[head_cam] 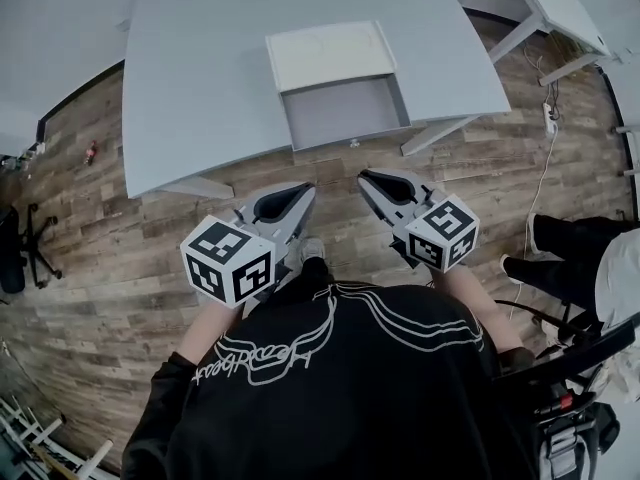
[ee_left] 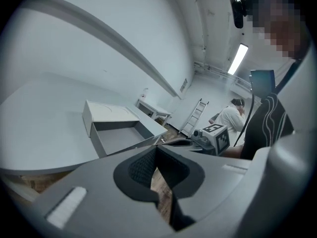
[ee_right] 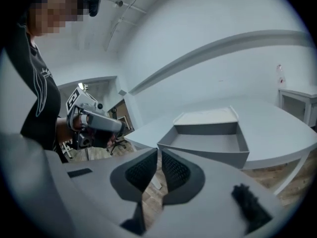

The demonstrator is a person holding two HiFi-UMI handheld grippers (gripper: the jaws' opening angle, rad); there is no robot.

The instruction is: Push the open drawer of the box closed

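A white box [head_cam: 330,55] lies on the grey table [head_cam: 200,78], and its drawer [head_cam: 345,111] is pulled out toward me as far as the table's front edge. The drawer is empty. Both grippers hang over the wood floor just short of that edge, apart from the drawer. My left gripper [head_cam: 308,190] is shut with nothing in it, below and left of the drawer front. My right gripper [head_cam: 366,177] is shut and empty too, just below the drawer front. In the left gripper view the drawer [ee_left: 119,135] lies ahead to the left. The right gripper view has the drawer [ee_right: 210,145] ahead to the right.
A second white table [head_cam: 560,8] stands at the back right. A power strip with a cable [head_cam: 548,118] lies on the floor at the right. Someone's dark legs [head_cam: 575,253] are at the right, and an office chair [head_cam: 20,248] at the far left. A ladder [ee_left: 196,117] leans in the background.
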